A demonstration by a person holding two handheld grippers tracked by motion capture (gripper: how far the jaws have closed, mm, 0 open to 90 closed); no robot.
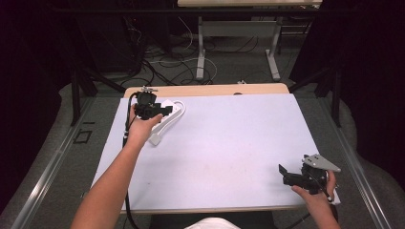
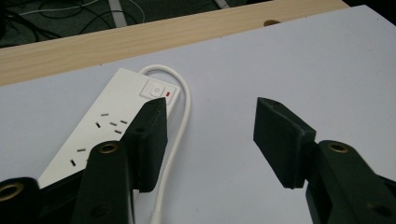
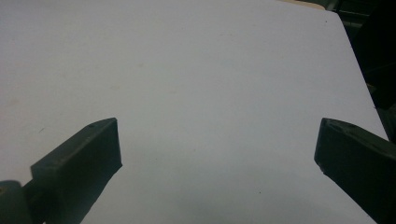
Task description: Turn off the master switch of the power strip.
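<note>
A white sheet covers most of the tabletop [image 1: 224, 143], leaving a strip of bare wood along the far edge. Near the far left corner lies a white power strip [image 1: 165, 117], set at a slant, with its white cord [image 2: 180, 121] looping out from the end nearest the far edge and running back along its side toward the person. In the left gripper view the strip's sockets face up, and a square switch [image 2: 155, 88] with a small red indicator beside it sits at the cord end.

The left hand-held gripper [image 2: 210, 126] hovers over the power strip, its jaws spread wide with nothing between them. One jaw hangs over the switch end of the strip and partly over the cord; the other is above bare sheet. Whether the first jaw touches the strip cannot be told.

The right hand-held gripper [image 1: 286, 174] is held near the near right corner of the tabletop, pointing across the sheet toward the left. In the right gripper view its jaws stand far apart, empty, over plain white sheet.
</note>
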